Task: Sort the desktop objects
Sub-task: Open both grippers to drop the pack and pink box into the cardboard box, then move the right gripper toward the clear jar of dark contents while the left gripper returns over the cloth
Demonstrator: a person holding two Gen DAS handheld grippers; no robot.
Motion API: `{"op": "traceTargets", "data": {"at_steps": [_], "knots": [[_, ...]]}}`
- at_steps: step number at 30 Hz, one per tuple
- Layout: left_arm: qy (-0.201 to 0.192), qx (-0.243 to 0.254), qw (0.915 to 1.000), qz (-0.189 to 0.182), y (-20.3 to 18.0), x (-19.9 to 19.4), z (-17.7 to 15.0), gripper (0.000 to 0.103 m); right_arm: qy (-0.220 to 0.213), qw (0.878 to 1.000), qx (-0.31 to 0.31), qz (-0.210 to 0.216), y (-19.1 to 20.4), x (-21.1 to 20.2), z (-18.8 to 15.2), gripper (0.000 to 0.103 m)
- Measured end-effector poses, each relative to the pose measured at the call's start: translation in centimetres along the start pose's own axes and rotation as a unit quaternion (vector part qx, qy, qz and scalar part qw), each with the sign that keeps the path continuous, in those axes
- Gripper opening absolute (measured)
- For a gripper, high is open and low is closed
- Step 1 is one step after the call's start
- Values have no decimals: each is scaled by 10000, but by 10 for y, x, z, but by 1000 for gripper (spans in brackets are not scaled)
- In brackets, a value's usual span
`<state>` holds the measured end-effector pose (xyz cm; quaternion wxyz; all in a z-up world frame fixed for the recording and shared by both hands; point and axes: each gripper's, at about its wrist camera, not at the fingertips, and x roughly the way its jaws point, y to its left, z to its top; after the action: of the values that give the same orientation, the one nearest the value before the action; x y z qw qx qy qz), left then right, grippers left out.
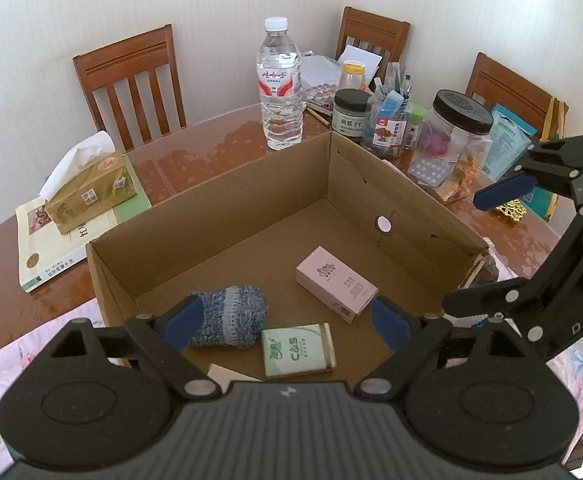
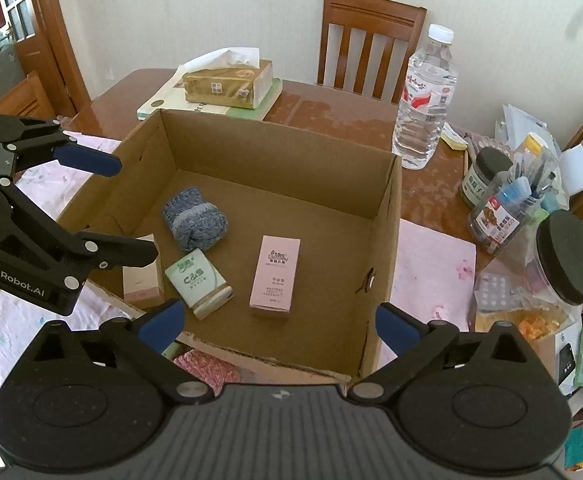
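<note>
An open cardboard box [image 1: 251, 192] [image 2: 275, 148] stands on the table. Inside it lie a blue-grey knitted roll [image 1: 227, 316] [image 2: 195, 224], a pink carton [image 1: 335, 284] [image 2: 275, 276], a green-white C&S tissue pack [image 1: 297, 350] [image 2: 199, 282] and a small beige-pink carton [image 2: 143, 276]. My left gripper [image 1: 287, 324] [image 2: 127, 208] hovers open over the box's near-left side and holds nothing. My right gripper [image 2: 279, 326] [image 1: 483, 248] is open above the box's near-right edge, also empty.
Behind the box are a water bottle [image 1: 279, 84] [image 2: 425, 96] and a tissue box [image 1: 91, 188] on a book. Jars, a pen jar [image 1: 387, 124], a black-lidded plastic jar [image 2: 559, 260] and a blister pack crowd the right. A pink knitted item [image 2: 207, 364] lies by the box's near wall. Wooden chairs ring the table.
</note>
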<state>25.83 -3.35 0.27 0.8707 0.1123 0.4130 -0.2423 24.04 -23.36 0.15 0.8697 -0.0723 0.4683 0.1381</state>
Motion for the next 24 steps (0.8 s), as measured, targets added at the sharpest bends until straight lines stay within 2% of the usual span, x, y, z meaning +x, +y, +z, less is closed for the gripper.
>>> {"op": "traceTargets", "data": {"at_steps": [7, 11, 15, 24], "knots": [[-39, 80, 9999, 78, -13, -12, -9, 92, -38, 10000, -48, 76, 6, -12, -18, 103], [-137, 193, 9996, 160, -23, -20, -27, 93, -144, 9999, -86, 27, 11, -15, -35, 103], [-48, 133, 9999, 78, -30, -27, -43, 93, -66, 9998, 152, 66, 17, -18, -55, 103], [59, 69, 9998, 171, -46, -39, -75, 93, 42, 9988, 463, 118, 36, -26, -96, 103]]}}
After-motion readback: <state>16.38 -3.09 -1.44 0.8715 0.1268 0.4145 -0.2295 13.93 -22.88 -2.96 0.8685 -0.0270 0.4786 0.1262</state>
